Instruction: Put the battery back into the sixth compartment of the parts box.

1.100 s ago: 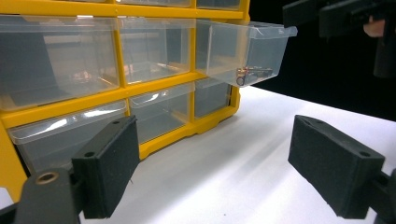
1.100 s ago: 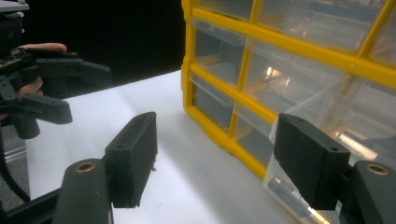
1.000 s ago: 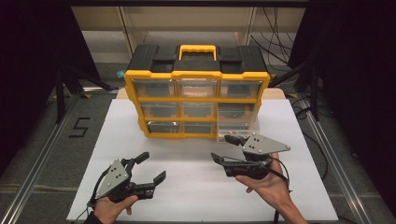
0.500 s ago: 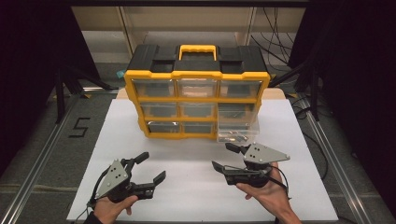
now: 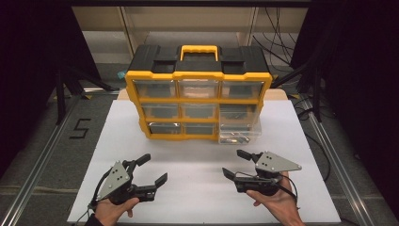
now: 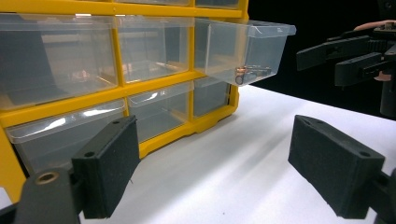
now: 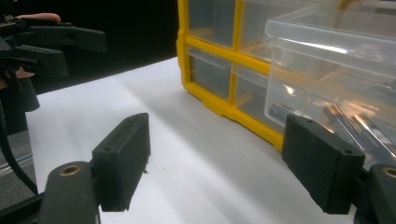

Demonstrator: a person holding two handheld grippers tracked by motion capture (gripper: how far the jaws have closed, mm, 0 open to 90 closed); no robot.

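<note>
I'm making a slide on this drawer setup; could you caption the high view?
Both open tools, left tool and right tool, hover before a yellow organizer with one clear drawer pulled out.

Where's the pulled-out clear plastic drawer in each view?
High view: clear plastic drawer juts from the yellow organizer's lower right.
Left gripper view: upper right of centre, copper-ended batteries inside.
Right gripper view: right side.
Shared landmark: yellow frame.
</note>
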